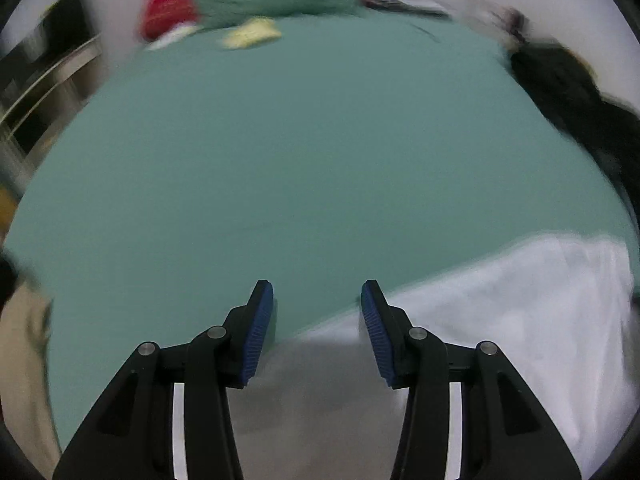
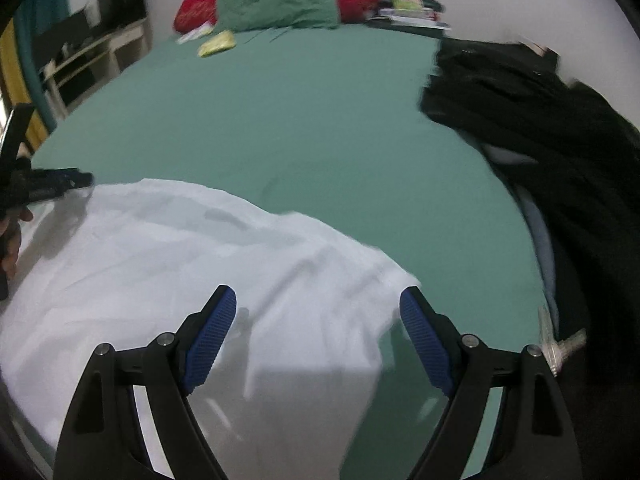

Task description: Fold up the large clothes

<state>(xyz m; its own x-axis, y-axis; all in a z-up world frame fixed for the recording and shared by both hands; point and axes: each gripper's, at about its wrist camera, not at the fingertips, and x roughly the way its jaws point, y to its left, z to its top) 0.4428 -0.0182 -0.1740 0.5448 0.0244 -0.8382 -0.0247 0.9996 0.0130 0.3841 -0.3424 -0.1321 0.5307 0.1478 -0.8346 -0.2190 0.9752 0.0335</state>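
Teal bedsheet [image 2: 280,120] fills the room; a white cloth garment [image 2: 168,264] lies rumpled at six o'clock, seemingly unfolded. Left gripper [image 1: 317,300] and right gripper [image 2: 318,304] hover open-jawed, empty.

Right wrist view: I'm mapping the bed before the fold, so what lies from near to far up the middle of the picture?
Right claw → white garment → bare green bedsheet → green pillow with the red pillow behind it.
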